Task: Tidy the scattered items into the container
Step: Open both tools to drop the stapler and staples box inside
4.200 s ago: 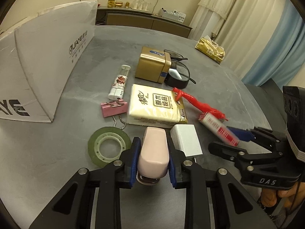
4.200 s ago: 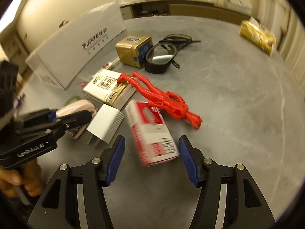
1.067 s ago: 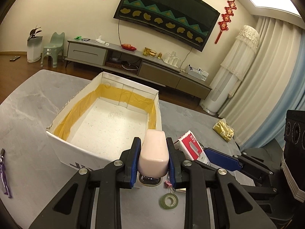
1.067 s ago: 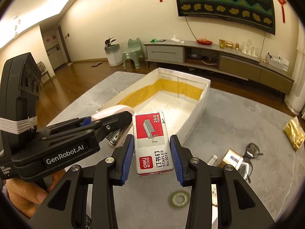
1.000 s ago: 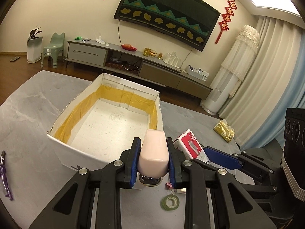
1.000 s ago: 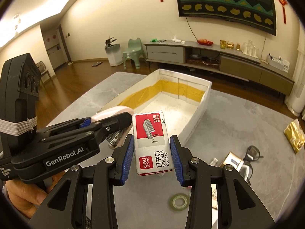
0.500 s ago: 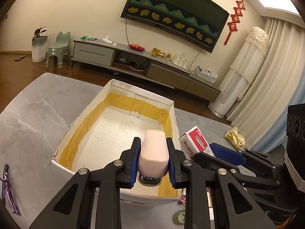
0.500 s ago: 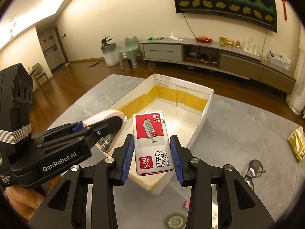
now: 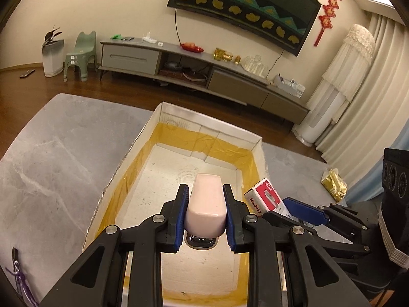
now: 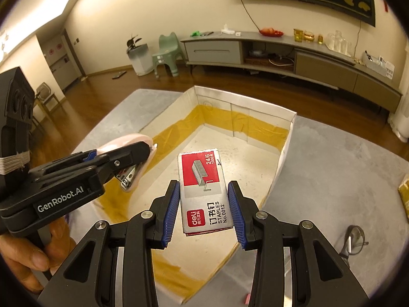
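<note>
The left tool (image 9: 205, 216) stays clamped on the pink stapler (image 9: 206, 206), which has moved from short of the box's near wall to over the white box (image 9: 258, 143). At 3 o'clock from it, the right tool (image 10: 203, 211) still grips the staple box (image 10: 203, 192), now also above the box's floor. Glasses (image 10: 354, 238) lie on the grey desk (image 10: 332, 158) at 4 o'clock.

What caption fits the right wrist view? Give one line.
Right gripper holds a staples box over the open cardboard box, beside the left gripper carrying a pink stapler.
</note>
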The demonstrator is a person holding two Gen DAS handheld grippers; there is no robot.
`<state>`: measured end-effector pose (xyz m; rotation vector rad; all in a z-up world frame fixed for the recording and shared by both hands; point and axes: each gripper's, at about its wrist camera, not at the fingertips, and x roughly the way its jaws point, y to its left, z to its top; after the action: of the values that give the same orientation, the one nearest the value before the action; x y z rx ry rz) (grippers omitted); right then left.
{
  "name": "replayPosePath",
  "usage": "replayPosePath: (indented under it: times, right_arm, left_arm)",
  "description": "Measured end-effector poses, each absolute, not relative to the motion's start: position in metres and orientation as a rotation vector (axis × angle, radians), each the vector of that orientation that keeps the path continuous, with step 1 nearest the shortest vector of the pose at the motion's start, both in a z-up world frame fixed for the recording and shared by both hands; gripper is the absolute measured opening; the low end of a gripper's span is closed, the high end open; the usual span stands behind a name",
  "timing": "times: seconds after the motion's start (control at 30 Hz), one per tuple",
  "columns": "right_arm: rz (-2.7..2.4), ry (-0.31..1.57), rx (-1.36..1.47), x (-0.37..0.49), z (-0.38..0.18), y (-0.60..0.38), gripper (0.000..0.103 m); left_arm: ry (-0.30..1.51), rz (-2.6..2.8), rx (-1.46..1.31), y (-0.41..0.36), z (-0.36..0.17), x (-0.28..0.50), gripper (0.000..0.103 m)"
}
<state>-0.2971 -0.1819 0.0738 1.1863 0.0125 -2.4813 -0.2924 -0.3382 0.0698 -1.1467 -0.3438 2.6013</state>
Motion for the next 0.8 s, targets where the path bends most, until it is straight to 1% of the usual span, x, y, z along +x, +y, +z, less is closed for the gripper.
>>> replayPosePath:
  times: [0.17,0.33,0.47,0.5,0.57,0.63,0.73,0.8]
  right_arm:
    - [-2.480,0.055,1.235,-0.322,0.058,-0.187,0.041]
    - [-2.479,0.074,1.292,-0.344,0.042,-0.185,0.041]
    - [-2.477,0.097,1.297,-0.356,0.033,-0.187,0.044]
    - [-2.480,0.105,1.291,-0.357,0.033,-0.187,0.047]
    - [-2.495,0.114,1.273,-0.357,0.033,-0.188,0.053]
    - [-2.506,0.110,1.262,-0.354,0.035,-0.186,0.053]
    - [-2.540,0.069,1.246,-0.347,0.043,-0.179,0.053]
    - [-2.572,0.018,1.226,-0.336,0.051,-0.170,0.053]
  left_arm:
    - [-0.346,2.539,-1.244,-0.335,0.052,-0.323,0.027]
    - [-0.272,2.530,-1.315,-0.326,0.036,-0.345,0.027]
    - [-0.242,2.539,-1.373,-0.324,0.024,-0.362,0.028]
    - [-0.243,2.530,-1.386,-0.325,0.022,-0.364,0.031]
    - [-0.266,2.505,-1.379,-0.328,0.022,-0.366,0.052]
    - [-0.261,2.543,-1.342,-0.334,0.028,-0.361,0.062]
    - [-0.243,2.567,-1.300,-0.343,0.038,-0.352,0.062]
    - [-0.190,2.651,-1.234,-0.353,0.050,-0.337,0.062]
